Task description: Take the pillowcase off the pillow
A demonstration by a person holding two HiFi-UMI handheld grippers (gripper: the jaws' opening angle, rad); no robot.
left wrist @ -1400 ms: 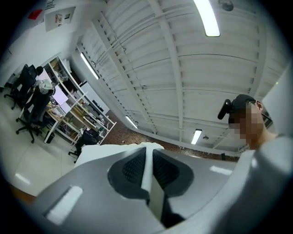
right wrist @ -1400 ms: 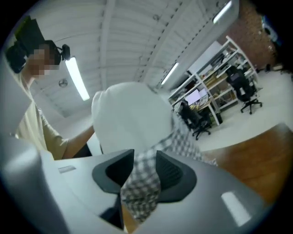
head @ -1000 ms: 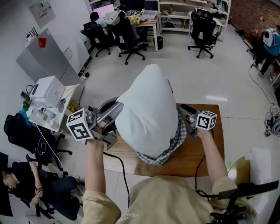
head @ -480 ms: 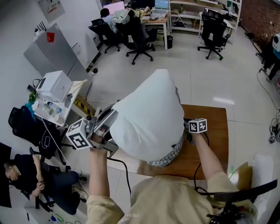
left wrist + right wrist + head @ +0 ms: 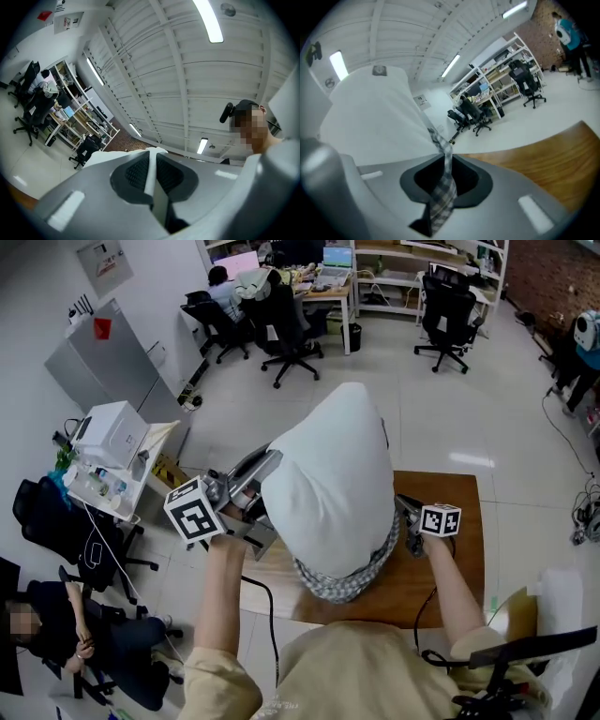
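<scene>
A white pillow [image 5: 328,484] stands upright over the wooden table [image 5: 450,559], its lower end still wrapped in the checked pillowcase [image 5: 345,579]. My left gripper [image 5: 255,486] is at the pillow's left side, shut on a fold of the pillow's white cloth [image 5: 150,168]. My right gripper [image 5: 407,521] is low at the right side, shut on the pillowcase edge. In the right gripper view a strip of checked cloth [image 5: 443,187] runs between the jaws up to the pillow [image 5: 379,117]. Those jaws have just been opening slightly, with the cloth still pinched between them.
Office chairs [image 5: 281,334] and desks stand on the floor beyond the table. A grey cabinet [image 5: 112,357] and a white box [image 5: 108,432] are at the left. A person sits at the lower left [image 5: 66,634]. Cables trail from both grippers.
My right gripper has come down along the pillow's right side with the checked cloth. The left gripper has shifted a little to the right, staying on the pillow.
</scene>
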